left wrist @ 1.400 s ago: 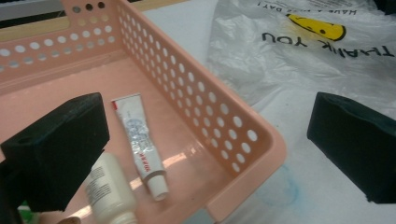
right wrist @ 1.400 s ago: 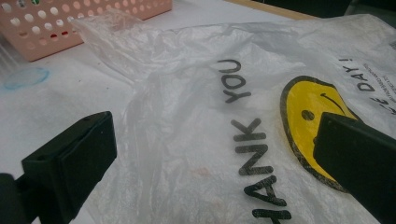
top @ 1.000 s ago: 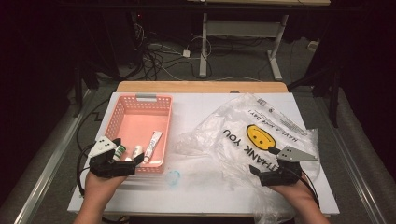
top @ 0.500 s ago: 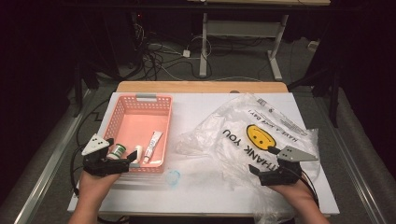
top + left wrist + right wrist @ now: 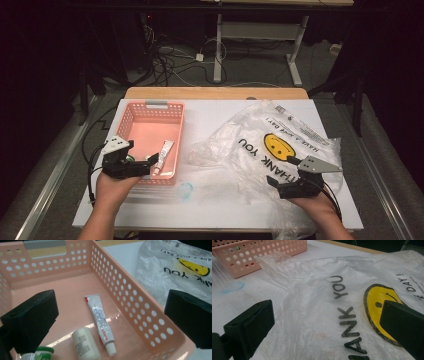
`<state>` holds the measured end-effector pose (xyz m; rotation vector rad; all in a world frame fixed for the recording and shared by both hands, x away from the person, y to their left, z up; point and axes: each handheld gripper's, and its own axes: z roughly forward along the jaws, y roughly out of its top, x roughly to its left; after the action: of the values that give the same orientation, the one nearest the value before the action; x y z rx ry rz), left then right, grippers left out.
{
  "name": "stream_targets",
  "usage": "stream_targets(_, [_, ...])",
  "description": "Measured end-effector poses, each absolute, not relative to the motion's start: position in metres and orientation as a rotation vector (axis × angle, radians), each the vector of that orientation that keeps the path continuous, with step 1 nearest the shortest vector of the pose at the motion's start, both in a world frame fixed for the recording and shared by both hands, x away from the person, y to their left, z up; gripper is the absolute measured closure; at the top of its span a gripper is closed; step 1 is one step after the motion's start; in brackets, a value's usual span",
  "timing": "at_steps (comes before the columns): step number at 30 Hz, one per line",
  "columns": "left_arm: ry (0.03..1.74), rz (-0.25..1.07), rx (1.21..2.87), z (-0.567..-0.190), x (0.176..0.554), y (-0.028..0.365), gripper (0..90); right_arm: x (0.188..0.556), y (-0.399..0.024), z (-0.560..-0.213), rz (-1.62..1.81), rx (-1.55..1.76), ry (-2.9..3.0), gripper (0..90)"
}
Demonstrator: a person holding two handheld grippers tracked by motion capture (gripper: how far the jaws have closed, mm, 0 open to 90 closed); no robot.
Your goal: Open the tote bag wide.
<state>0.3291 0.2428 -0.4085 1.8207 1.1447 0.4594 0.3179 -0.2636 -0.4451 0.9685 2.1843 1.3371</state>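
A pink perforated basket (image 5: pixel 131 116) stands at the table's left. In it lie a white tube (image 5: pixel 100 320) with a red end, a small white bottle (image 5: pixel 85 343) and a green-capped jar (image 5: pixel 40 353). My left gripper (image 5: pixel 142 162) hangs over the basket's near end, jaws wide open (image 5: pixel 112 307) and empty, with the tube (image 5: pixel 164 152) just ahead. A crumpled white plastic bag (image 5: pixel 280 145) with a yellow smiley and "THANK YOU" print lies at the right. My right gripper (image 5: pixel 282 172) hovers open above its near part (image 5: pixel 324 322), holding nothing.
The white table top (image 5: pixel 210 115) has a wooden strip along its far edge. A faint blue ring (image 5: pixel 186 190) is marked on the surface between basket and bag. Cables and desk legs lie on the dark floor beyond.
My left gripper drifted left, then came back right over the basket's near end. The right gripper and the bag have stayed put.
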Motion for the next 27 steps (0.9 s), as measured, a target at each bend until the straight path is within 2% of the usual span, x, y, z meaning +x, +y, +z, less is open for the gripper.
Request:
stream_targets(7, [1.136,0.423,1.826,-0.399,0.350,0.234,0.0,0.318,-0.262,-0.447,1.329,0.971,2.193,0.0])
stream_targets(27, [1.215,0.357,1.942,-0.404,0.407,0.218,0.0,0.316,-0.263,-0.446,1.327,0.973,2.195,0.0])
